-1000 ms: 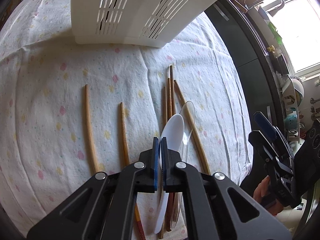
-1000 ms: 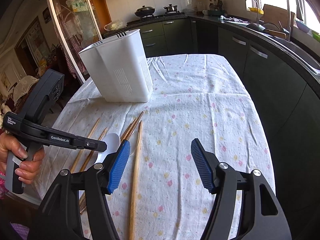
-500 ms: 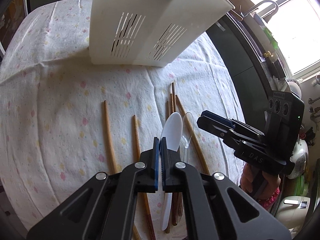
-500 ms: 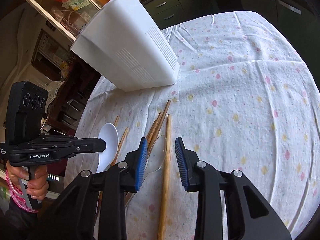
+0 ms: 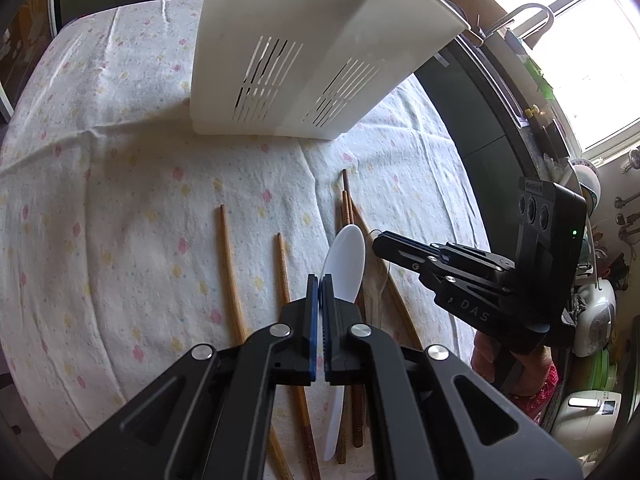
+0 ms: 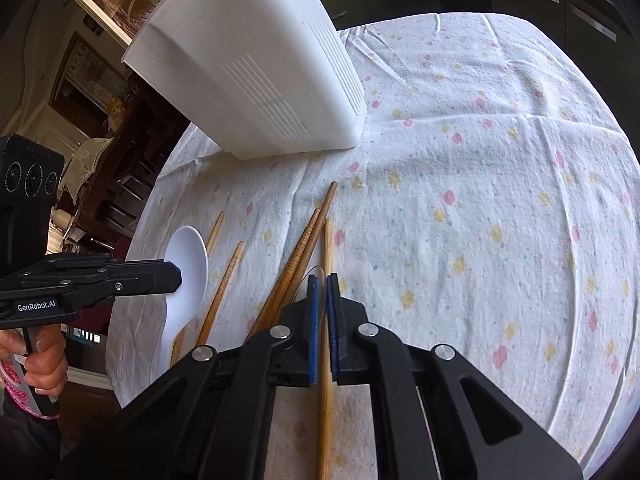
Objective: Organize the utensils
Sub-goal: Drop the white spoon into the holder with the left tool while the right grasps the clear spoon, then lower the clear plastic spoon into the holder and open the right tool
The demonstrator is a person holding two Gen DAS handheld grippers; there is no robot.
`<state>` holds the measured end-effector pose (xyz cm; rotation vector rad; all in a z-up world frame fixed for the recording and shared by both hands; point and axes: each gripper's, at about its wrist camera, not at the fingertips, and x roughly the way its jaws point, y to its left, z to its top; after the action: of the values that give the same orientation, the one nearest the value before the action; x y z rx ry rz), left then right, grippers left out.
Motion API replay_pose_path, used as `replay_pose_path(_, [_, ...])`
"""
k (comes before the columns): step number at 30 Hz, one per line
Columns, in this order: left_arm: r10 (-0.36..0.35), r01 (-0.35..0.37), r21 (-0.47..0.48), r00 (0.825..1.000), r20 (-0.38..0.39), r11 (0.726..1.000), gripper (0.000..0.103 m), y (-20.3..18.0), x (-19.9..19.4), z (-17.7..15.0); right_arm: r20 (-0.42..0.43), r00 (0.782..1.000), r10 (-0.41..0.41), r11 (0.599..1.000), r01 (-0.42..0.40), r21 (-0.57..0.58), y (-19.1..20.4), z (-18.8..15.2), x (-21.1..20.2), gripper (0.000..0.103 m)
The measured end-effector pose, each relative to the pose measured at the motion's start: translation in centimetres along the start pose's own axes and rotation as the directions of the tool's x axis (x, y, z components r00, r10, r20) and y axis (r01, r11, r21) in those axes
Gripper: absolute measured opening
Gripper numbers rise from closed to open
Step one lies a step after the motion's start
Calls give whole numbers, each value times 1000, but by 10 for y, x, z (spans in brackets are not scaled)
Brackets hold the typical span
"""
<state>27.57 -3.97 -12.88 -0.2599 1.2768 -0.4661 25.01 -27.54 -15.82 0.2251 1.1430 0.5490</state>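
Left gripper [image 5: 320, 280]: jaws drawn nearly together, pinching the white spoon [image 5: 344, 264] edge-on near the neck of its handle; the bowl sticks out ahead of the pads, and the right wrist view shows it raised clear of the cloth, so this looks like a lift under way.

Right gripper [image 6: 321, 280]: jaws narrowed to a slim gap just above a pale chopstick [image 6: 327, 320] that runs lengthwise between them; a clear spoon [image 6: 316, 270] shows only as a thin rim at the pad tips. I cannot tell whether the pads actually grip either one.

Why held so: a thin edge grip suits flat, light cutlery, and lining the jaws along the stick probably readies a pick.

Loose utensils: a bundle of darker chopsticks [image 6: 298, 264] lies just left of the pale one; two more single sticks [image 5: 230, 276] lie apart on the left wrist view's left side. All rest on the flowered tablecloth [image 6: 480, 208].

Container: a white slotted utensil holder [image 5: 304, 48] stands upright beyond the sticks, well apart from both grippers; its inside is hidden from both cameras, so its contents cannot be told.

Progress: early, judging by how many pieces are on the cloth.
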Motion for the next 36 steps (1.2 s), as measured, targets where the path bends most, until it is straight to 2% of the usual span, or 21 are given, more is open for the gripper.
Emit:
replay_pose_path(7, [7, -8, 15, 999, 40, 1000, 2, -1, -17, 0, 108, 994, -16, 1000, 18, -16, 8, -4, -29, 3])
replay_pose_path(12, [3, -10, 51, 992, 125, 999, 2, -13, -51, 5, 251, 964, -82, 994, 98, -53, 24, -7, -69, 3])
replay_pose_path(16, [-8, -9, 79, 977, 213, 997, 2, -25, -86, 14, 389, 912, -127, 982, 170, -77, 40, -11, -108, 3])
replay_pose_path(21, [-12, -26, 104, 938, 348, 994, 2, -39, -131, 36, 555, 814, -172, 961, 263, -88, 56, -14, -157, 3])
replay_pose_path(24, [-11, -45, 114, 896, 444, 992, 2, -48, -156, 54, 614, 763, -203, 942, 322, -89, 67, -15, -174, 3])
replay_pose_path(27, [3, -86, 125, 836, 549, 988, 2, -59, -180, 73, 647, 732, -213, 933, 348, -87, 72, -15, -185, 3])
replay_pose_path(30, [28, -143, 122, 754, 656, 982, 2, -66, -194, 93, 672, 705, -228, 925, 372, -76, 73, -16, -192, 3])
replay_pose_path(34, [54, -211, 104, 629, 775, 972, 2, -68, -199, 112, 699, 672, -246, 916, 396, -59, 76, -14, -200, 3])
replay_pose_path(36, [67, -248, 97, 579, 813, 964, 2, -67, -192, 119, 711, 656, -254, 912, 408, -51, 77, -10, -202, 3])
